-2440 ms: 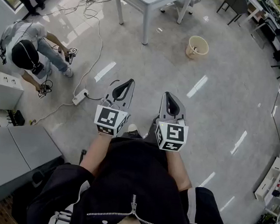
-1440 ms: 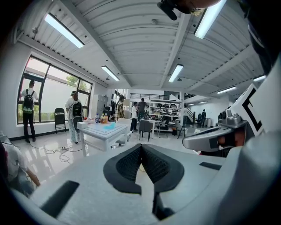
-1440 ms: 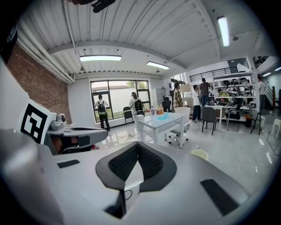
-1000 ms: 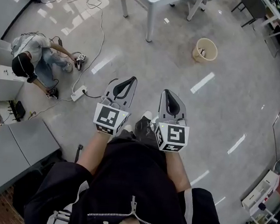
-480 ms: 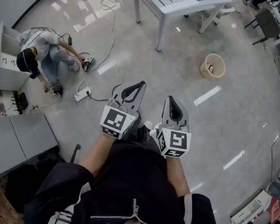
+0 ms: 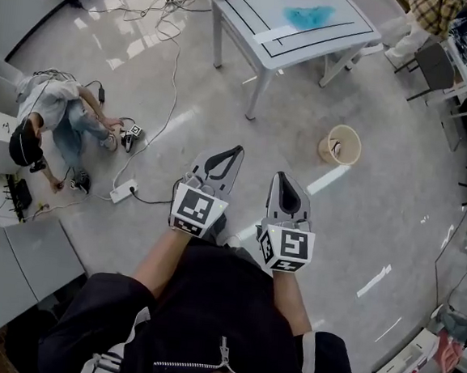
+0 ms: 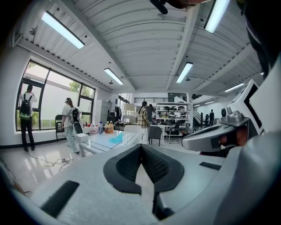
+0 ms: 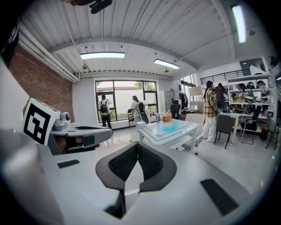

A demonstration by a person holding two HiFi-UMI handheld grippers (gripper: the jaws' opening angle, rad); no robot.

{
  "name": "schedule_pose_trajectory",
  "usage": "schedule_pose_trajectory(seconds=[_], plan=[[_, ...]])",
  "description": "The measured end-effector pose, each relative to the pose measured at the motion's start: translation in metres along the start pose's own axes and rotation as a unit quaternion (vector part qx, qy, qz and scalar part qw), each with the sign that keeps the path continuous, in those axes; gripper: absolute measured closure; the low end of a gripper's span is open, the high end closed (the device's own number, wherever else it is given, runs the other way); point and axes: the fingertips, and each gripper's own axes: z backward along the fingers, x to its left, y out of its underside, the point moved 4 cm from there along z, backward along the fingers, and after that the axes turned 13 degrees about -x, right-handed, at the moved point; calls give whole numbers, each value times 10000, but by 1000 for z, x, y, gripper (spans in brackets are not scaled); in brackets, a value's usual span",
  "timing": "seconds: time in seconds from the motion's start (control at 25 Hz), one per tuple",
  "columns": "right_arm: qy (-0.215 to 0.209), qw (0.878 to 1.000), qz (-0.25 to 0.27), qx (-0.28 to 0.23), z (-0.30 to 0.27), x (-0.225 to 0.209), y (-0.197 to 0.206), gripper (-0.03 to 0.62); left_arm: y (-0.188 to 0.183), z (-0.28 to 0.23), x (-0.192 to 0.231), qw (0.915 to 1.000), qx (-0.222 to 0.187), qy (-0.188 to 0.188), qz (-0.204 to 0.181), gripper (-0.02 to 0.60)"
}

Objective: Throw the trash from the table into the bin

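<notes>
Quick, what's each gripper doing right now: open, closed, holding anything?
Left gripper: closed, holding nothing.
Right gripper: closed, holding nothing.

Grey left gripper (image 6: 235, 151) and right gripper (image 6: 282, 178) bore black ribbed pads (image 7: 127, 166); behind the jaws sat black-and-white marker cubes (image 6: 197, 208), then a black zipped jacket (image 6: 222, 319).

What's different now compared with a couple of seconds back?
The wearer has walked toward the table, bringing its top and the blue trash on it into view; the bin is nearer too. The left hand-held gripper and right hand-held gripper stayed shut, empty, side by side.
</notes>
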Motion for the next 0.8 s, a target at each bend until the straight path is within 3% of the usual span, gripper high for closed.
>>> schedule_pose_trajectory(seconds=[0.36, 0.8], plan=[[326, 9994, -71, -61, -88, -21, -17, 585, -4, -75, 65, 9996, -17, 281, 46, 575], [337, 9991, -269, 33, -159, -70, -11, 585, 19, -149, 91, 9992, 197, 290, 165, 575]])
